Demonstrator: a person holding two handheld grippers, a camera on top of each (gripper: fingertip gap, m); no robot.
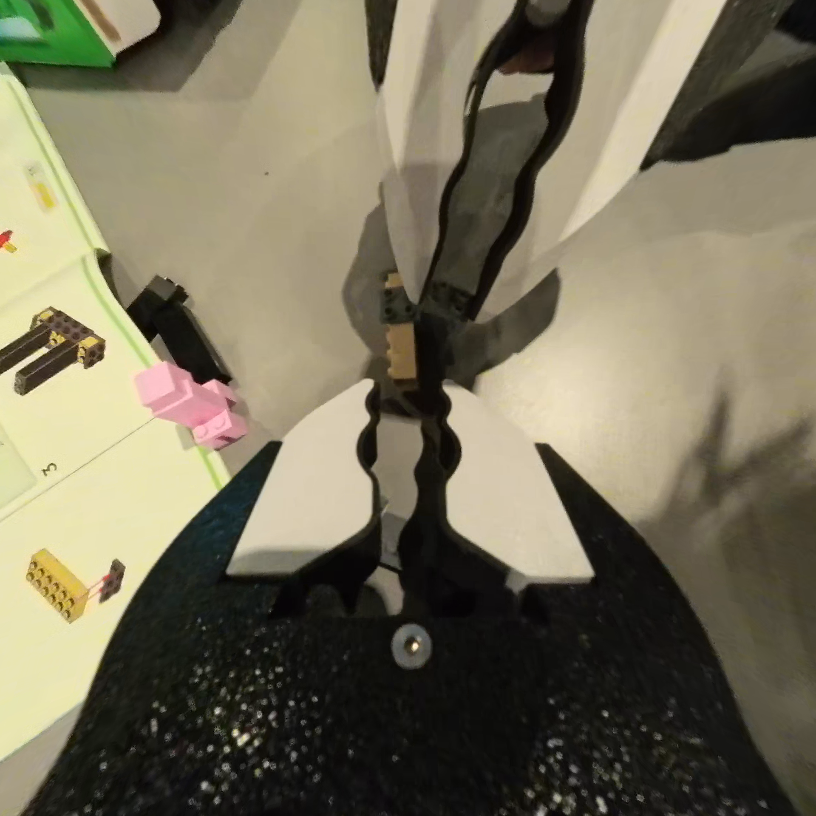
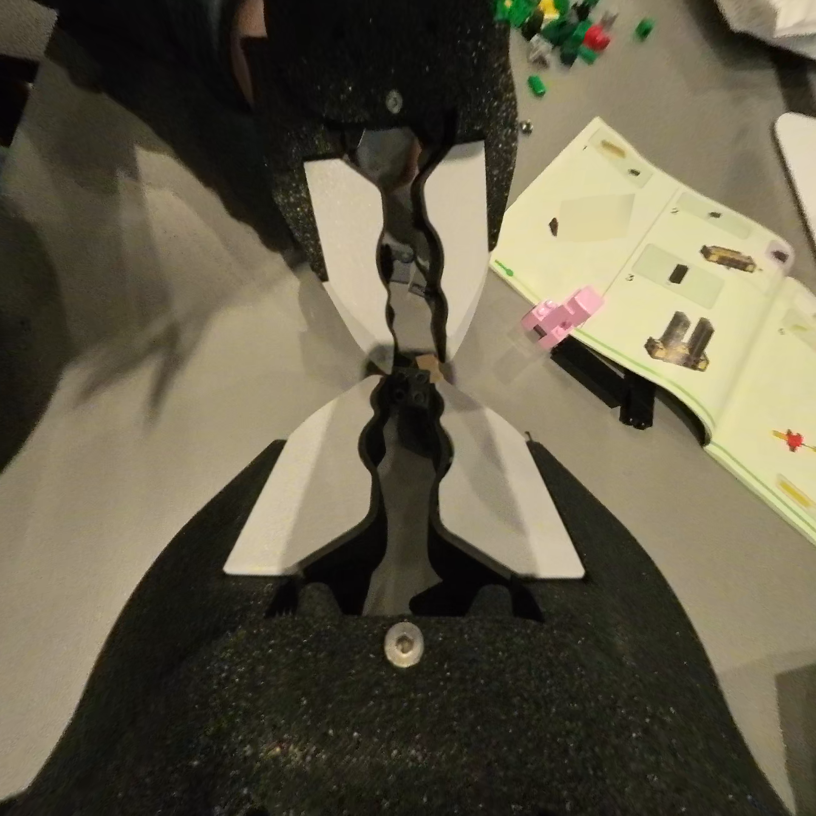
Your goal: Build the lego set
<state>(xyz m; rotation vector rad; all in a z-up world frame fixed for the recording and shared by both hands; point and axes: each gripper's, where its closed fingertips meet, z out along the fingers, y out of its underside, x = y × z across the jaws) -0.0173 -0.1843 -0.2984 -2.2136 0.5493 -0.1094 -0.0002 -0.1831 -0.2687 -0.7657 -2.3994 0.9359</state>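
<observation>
Both grippers meet tip to tip above the grey table. My left gripper [image 1: 408, 388] is shut on a tan brick [image 1: 401, 353], held on edge. My right gripper [image 2: 408, 391] is shut on a small black studded piece [image 2: 410, 383]. In the left wrist view the right gripper [image 1: 424, 300] comes in from the top with the black piece [image 1: 397, 305] against the far end of the tan brick. In the right wrist view the left gripper [image 2: 415, 353] comes in from the top, and only a corner of the tan brick [image 2: 427, 363] shows, touching the black piece.
An open pale-green instruction booklet [image 1: 53, 397] [image 2: 662, 273] lies beside the grippers. A pink lego build [image 1: 190, 406] [image 2: 561, 315] and a long black lego build [image 1: 181, 331] [image 2: 618, 388] lie at its edge. Loose green bricks [image 2: 565, 26] and a green box [image 1: 57, 31] lie farther off. Only a small space, under 4 cm, lies between the two pairs of fingers.
</observation>
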